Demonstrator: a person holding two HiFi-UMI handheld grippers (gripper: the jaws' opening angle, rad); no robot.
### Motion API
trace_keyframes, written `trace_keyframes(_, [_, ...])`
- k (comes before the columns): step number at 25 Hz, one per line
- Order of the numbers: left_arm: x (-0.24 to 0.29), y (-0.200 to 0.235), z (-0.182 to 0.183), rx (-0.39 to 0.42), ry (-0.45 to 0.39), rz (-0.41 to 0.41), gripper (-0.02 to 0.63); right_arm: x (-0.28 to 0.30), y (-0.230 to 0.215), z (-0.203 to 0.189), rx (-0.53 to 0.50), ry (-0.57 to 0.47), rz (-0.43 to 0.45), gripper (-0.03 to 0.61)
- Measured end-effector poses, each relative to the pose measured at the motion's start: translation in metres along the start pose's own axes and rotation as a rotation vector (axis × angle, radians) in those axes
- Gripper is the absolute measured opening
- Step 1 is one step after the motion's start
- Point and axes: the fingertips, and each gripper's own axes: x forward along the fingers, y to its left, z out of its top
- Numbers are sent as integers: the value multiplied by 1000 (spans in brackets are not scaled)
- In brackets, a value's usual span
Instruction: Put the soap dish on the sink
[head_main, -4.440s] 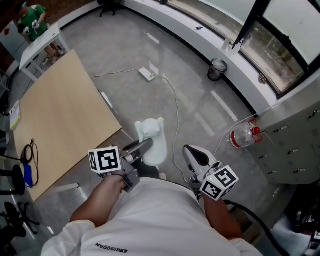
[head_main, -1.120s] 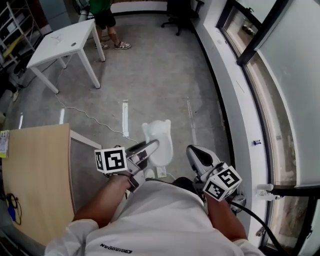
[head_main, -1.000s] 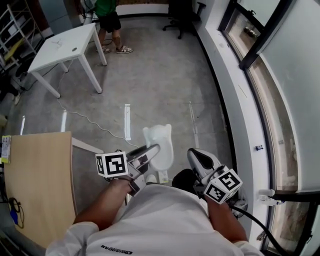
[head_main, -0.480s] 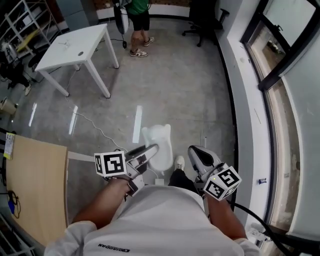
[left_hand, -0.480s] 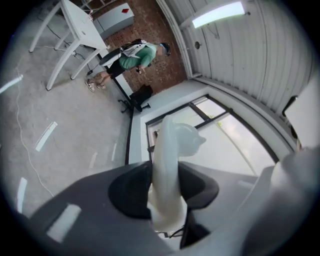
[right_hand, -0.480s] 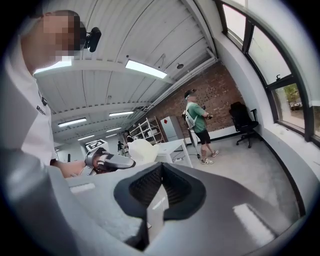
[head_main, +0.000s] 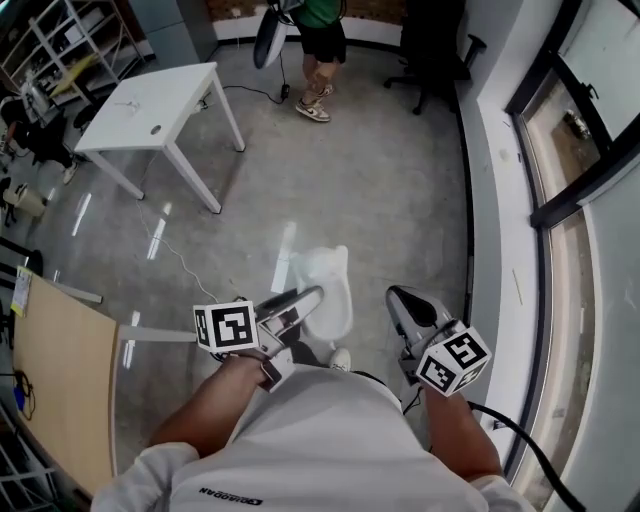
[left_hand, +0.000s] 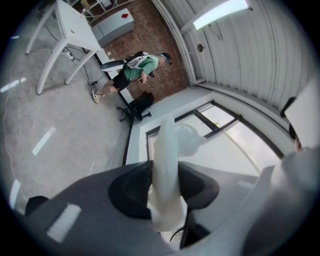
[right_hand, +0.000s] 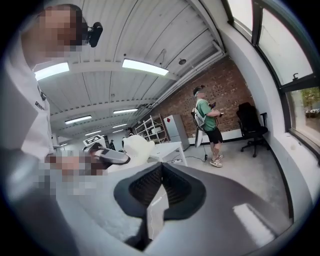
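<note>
Two tongs show ahead of you. Your left tongs (head_main: 308, 298) are clamped on the one white soap dish (head_main: 327, 288), its edge pinched between the jaws. The dish hangs in the air above the grey floor (head_main: 380, 190), just left of your right tongs (head_main: 402, 300). Your right tongs have their jaws pressed together with nothing between them. Each carries one marker cube, two in all. One white shoe (head_main: 340, 358) shows on the floor beneath the dish. Farther out stand one white bench (head_main: 160, 95), one wood-topped bench (head_main: 55, 380) at the left edge, one black office chair (head_main: 440, 45), and one person in a green top (head_main: 322, 30) beyond the white bench.
</note>
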Motion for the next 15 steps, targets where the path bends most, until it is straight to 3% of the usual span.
trace_keyframes(7, [42,19,47,1,-32,39,147,35,-66,23,23,-29,11,2])
trace_keyframes(15, [109,51,127,-32,-57,2,147,111,-131,61,-18,15,43,2])
